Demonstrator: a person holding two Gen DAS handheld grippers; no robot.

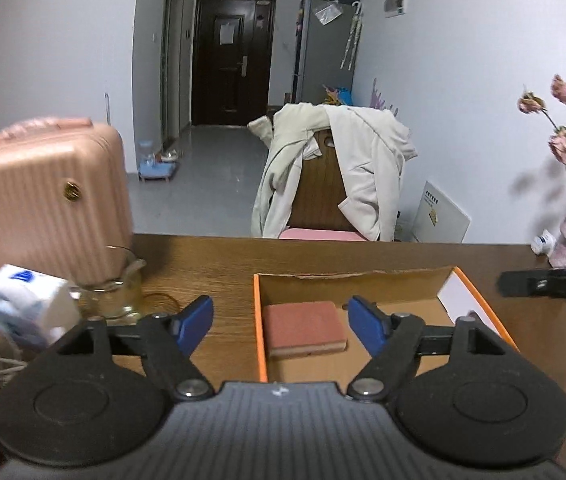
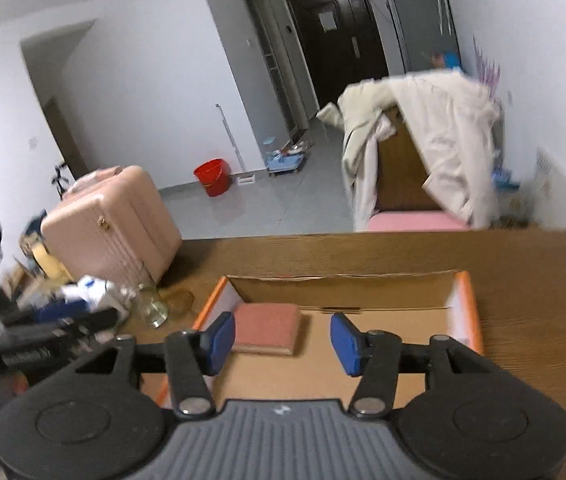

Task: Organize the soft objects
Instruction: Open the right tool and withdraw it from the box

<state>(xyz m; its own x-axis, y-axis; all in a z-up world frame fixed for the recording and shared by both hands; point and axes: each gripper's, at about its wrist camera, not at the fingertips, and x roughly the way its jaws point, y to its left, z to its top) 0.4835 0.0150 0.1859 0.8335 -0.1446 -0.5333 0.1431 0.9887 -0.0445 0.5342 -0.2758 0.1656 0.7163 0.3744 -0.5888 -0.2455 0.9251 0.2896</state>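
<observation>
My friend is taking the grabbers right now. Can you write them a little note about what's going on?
Left gripper: jaws open, holding nothing.
Right gripper: jaws open, holding nothing.
The red sponge lies flat inside the orange-edged cardboard box on the wooden desk, toward the box's left side.
Done: that sponge is in the box.
Left: no other loose soft thing is clearly in view. A white and blue packet sits near the glass jug at the desk's left; check whether it belongs in the box.
</observation>
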